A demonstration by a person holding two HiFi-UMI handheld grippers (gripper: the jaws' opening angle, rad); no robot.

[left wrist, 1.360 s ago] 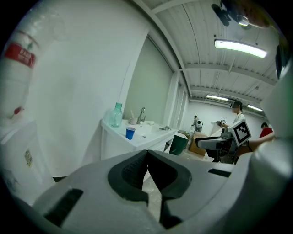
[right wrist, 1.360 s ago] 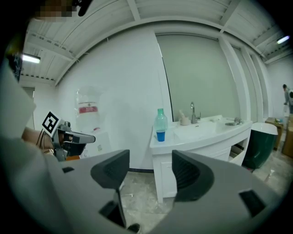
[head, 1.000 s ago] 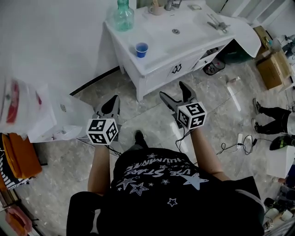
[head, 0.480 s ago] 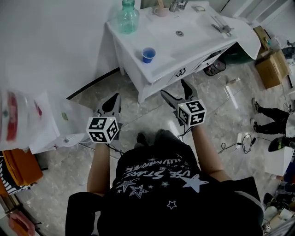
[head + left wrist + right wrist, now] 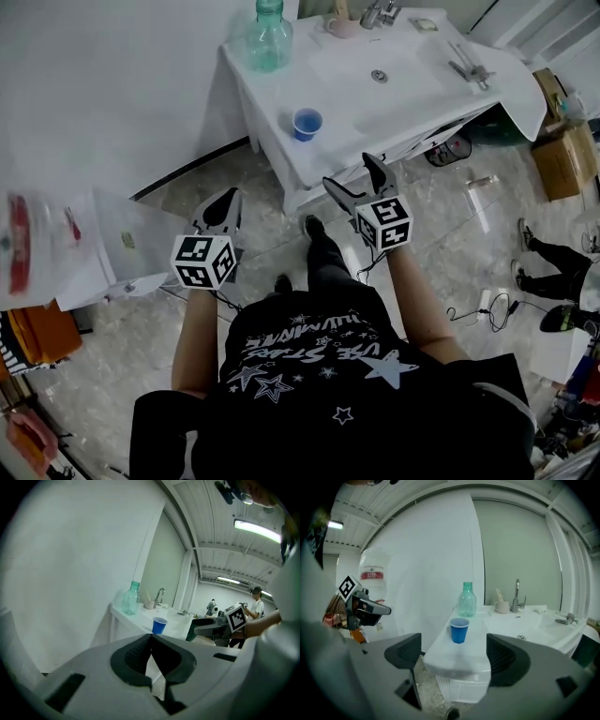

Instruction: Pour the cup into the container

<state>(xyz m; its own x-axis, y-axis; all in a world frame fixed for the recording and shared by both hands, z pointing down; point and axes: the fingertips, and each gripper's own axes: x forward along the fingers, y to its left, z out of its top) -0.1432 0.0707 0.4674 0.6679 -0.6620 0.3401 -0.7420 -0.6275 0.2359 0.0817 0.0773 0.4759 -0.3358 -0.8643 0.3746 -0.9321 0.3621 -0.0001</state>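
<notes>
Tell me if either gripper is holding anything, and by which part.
Nothing is held. The left gripper has its jaws shut on nothing, the right gripper has its jaws apart and empty, and the blue cup sits untouched on the vanity.

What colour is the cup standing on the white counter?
The cup is blue, clearest in the right gripper view, between the open jaws.

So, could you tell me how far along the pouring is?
Nothing is done yet. The blue cup stands upright on the white counter, untouched. Both grippers are empty, short of the counter: right gripper jaws apart, left gripper jaws together. Grasping and pouring are left.
</notes>
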